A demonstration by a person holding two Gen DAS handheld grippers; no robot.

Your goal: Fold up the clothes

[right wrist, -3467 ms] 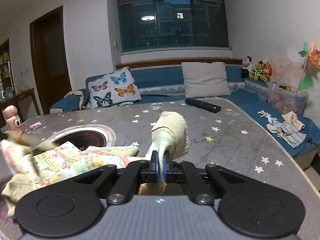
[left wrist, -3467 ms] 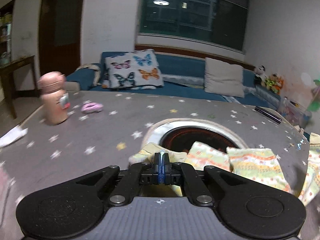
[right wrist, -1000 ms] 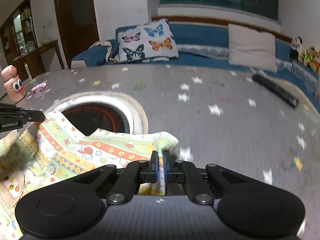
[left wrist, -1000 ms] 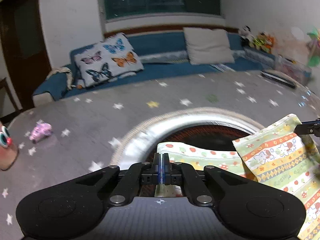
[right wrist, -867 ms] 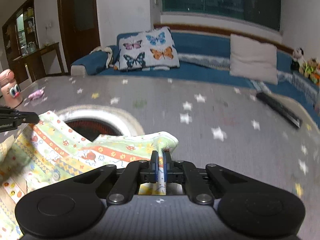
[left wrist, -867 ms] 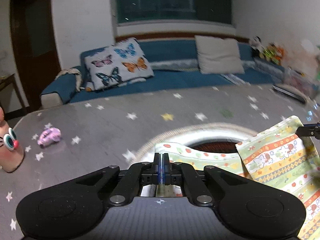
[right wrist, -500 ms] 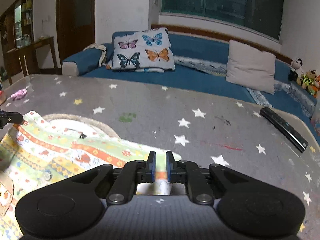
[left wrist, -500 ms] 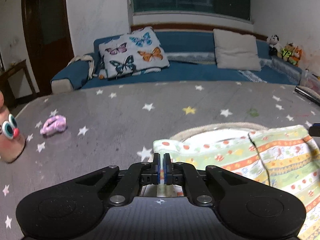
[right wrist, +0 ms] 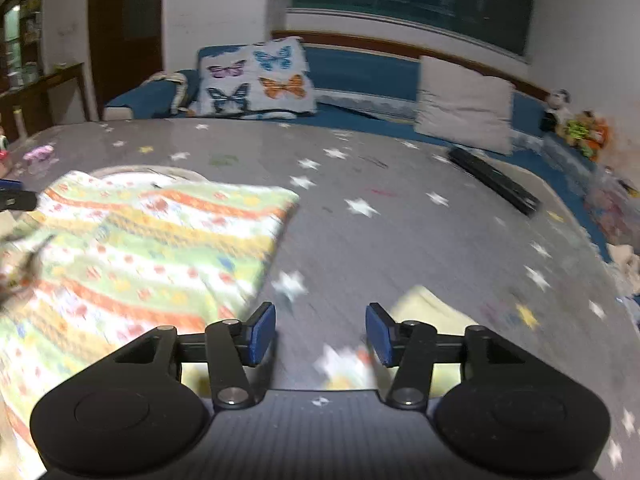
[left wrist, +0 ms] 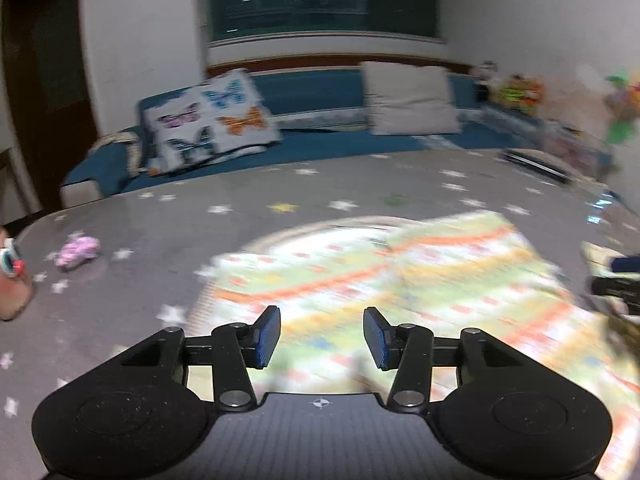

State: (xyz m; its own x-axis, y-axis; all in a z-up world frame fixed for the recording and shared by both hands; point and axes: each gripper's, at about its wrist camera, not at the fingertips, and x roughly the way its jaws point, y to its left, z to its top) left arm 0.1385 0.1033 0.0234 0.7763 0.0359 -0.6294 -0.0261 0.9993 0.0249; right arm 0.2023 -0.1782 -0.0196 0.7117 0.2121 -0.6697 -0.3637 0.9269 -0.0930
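A striped yellow, green and orange patterned garment (left wrist: 400, 280) lies spread flat on the grey star-print table (left wrist: 160, 220). My left gripper (left wrist: 322, 338) is open and empty, just above the garment's near part. My right gripper (right wrist: 320, 332) is open and empty over the table, beside the garment's right edge (right wrist: 160, 240). A pale yellow bit of cloth (right wrist: 428, 312) shows by its right finger. The right gripper's tip (left wrist: 616, 284) shows at the right edge of the left wrist view. Both views are motion-blurred.
A pink figure-shaped bottle (left wrist: 10, 280) and a small pink toy (left wrist: 78, 252) sit at the table's left. A black remote (right wrist: 492, 184) lies at the far right. A blue sofa with a butterfly cushion (right wrist: 256, 80) stands behind the table.
Both grippers have opened and let go of the garment, which now lies flat on the table. Both have drawn back toward me from its far corners.
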